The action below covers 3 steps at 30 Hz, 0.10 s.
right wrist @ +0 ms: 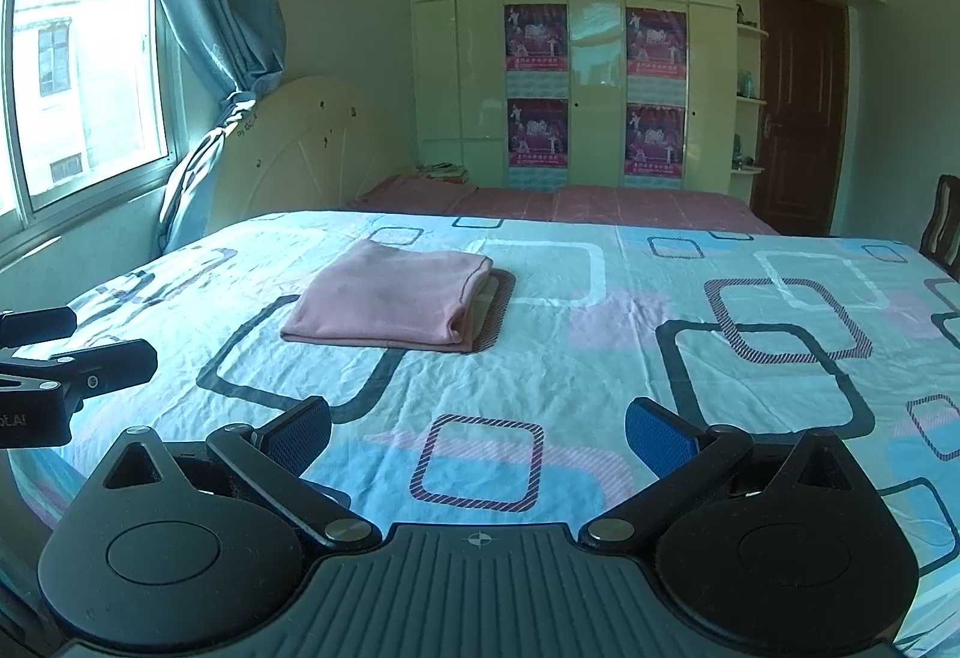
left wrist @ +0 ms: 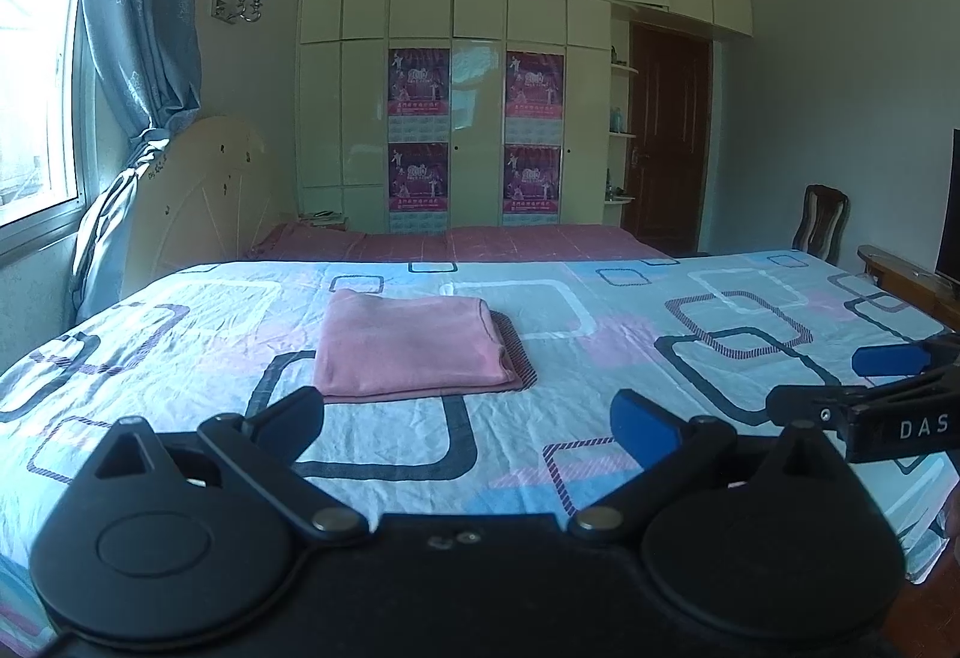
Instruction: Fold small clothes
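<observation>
Left wrist view: nearest the lens, the left gripper (left wrist: 468, 427), black w/ blue pads, hangs w/ fingers spread wide and nothing between them, above the patterned cotton bedsheet (left wrist: 600, 358) of rounded squares in blue, pink and grey. At 12 o'clock from it, well apart, lies the pink knit garment (left wrist: 411, 346), folded into a flat rectangle, edges roughly squared, lying on the sheet. At 3 o'clock the right gripper (left wrist: 858, 382) pokes in from the frame edge, fingers parted, empty.

Right wrist view: nearest again is a gripper, the right one (right wrist: 480, 436), fingers wide apart and holding nothing. The folded pink garment (right wrist: 390, 298) sits at about 11 o'clock, well clear of the pads; its stacked layers show at the right-hand fold. The left gripper (right wrist: 54, 340) enters at 9 o'clock, jaws apart, empty.

Progress, as a judgement: this piece looks finished, both tools off it. No other small clothes are visible on the bed, so what's left can't be told. No basket, box or other container in either view.
</observation>
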Tool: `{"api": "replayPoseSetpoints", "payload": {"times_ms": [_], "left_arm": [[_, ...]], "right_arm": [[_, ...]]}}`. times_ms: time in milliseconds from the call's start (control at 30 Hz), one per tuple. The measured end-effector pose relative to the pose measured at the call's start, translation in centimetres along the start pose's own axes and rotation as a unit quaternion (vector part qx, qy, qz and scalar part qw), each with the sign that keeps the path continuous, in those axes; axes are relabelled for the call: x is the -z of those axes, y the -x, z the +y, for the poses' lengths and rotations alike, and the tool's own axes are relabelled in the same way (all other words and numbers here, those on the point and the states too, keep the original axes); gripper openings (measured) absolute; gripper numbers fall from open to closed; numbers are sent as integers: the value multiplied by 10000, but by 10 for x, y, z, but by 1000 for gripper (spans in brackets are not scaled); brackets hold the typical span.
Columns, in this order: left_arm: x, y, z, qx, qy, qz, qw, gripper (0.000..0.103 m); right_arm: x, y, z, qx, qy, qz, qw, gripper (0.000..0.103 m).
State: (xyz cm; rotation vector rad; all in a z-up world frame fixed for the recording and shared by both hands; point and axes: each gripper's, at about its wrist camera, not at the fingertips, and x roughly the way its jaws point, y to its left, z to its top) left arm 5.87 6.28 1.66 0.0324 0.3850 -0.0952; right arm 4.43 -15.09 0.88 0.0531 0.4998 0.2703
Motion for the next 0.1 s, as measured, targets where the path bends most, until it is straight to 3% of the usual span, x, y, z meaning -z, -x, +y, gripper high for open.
{"api": "replayPoseSetpoints", "payload": {"times_ms": [100], "left_arm": [[0, -1, 0, 13, 45, 57, 10000, 101]], "right_arm": [[0, 1, -1, -18, 13, -16, 10000, 103]]}}
